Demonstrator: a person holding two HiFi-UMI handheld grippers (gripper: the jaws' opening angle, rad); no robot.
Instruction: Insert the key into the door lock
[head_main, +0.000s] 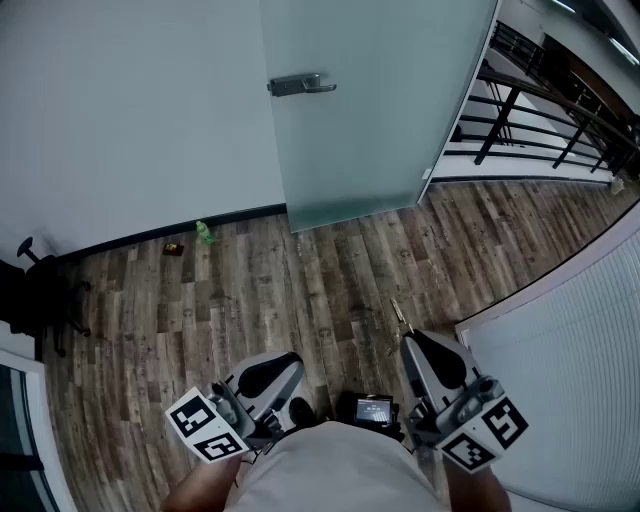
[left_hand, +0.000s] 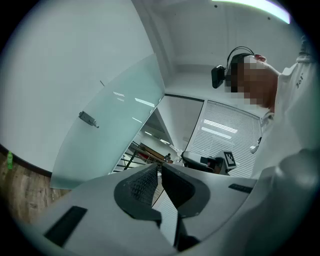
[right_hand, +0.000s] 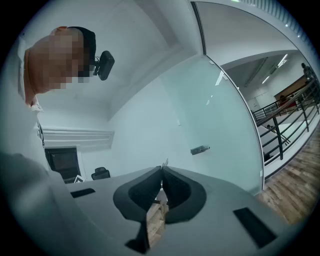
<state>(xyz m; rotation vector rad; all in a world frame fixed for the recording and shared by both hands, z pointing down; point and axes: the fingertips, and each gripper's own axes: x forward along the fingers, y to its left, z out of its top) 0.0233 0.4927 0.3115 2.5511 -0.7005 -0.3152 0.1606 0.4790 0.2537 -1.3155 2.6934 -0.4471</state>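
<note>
Barely started tbh: right tongs (head_main: 415, 340) pinch what looks like the key (head_main: 399, 313), left tongs (head_main: 290, 362) closed, empty. The door handle (head_main: 298, 86) is well away.

Grey-brown wood-plank floor (head_main: 300, 300), small green bottle (head_main: 204, 232) on it at the far side, black office chair (head_main: 35, 290) left, black metal railing (head_main: 540, 110) far right

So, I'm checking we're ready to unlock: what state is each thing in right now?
Left gripper: shut, empty.
Right gripper: shut on key.
Key: clamped, tip sticking out ahead of the jaws, well short of the door.
Door: looks shut, but I can't be sure.
Handle: level, untouched.
</note>
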